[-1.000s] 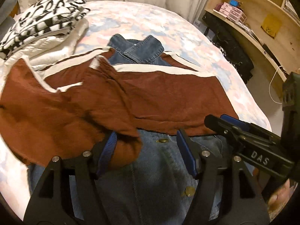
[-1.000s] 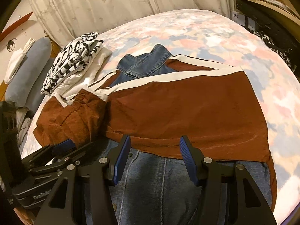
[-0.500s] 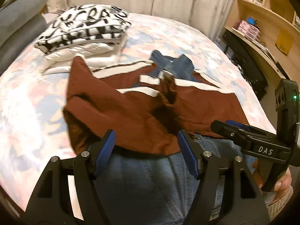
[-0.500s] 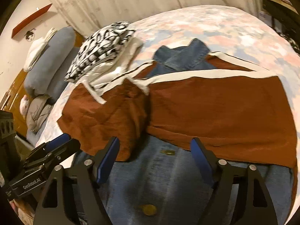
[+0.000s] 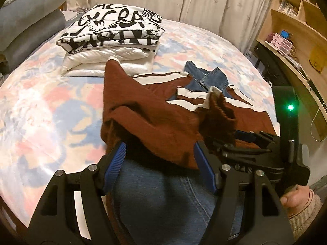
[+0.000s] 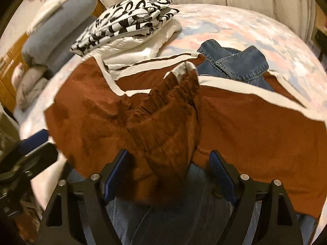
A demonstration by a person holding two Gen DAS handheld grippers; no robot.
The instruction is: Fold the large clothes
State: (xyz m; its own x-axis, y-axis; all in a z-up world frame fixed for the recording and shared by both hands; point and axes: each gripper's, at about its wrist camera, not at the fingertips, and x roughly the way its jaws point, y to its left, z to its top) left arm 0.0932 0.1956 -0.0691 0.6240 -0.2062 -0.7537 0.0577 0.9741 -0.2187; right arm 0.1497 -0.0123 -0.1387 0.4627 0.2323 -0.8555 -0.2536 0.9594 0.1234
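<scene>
A denim jacket [image 5: 163, 200] with rust-brown, white-striped sleeves lies spread on the bed, its collar [image 6: 235, 61] at the far end. One brown sleeve [image 6: 163, 122] is bunched and stands up over the jacket front, cuff upward. My right gripper [image 6: 169, 173] straddles that bunch. Its jaws are closing; the left pad touches the cloth and the right pad stands apart from it. In the left wrist view the right gripper [image 5: 245, 140] sits under the raised cuff. My left gripper [image 5: 159, 167] is open above the brown hem and the denim, and shows blurred as the left gripper [image 6: 34, 149] at the lower left.
A folded stack [image 5: 114, 34], black-and-white print over white padded cloth, sits at the far left of the flowered bedsheet [image 5: 51, 112]. Grey pillows [image 5: 26, 24] lie beyond it. Wooden shelves [image 5: 296, 30] line the right wall. A person's hand [image 5: 294, 198] grips the right tool.
The brown sleeve has been drawn across the jacket front and now stands up with its cuff raised. My right gripper has shifted left until the sleeve lies between its jaws. Both views have swung left.
</scene>
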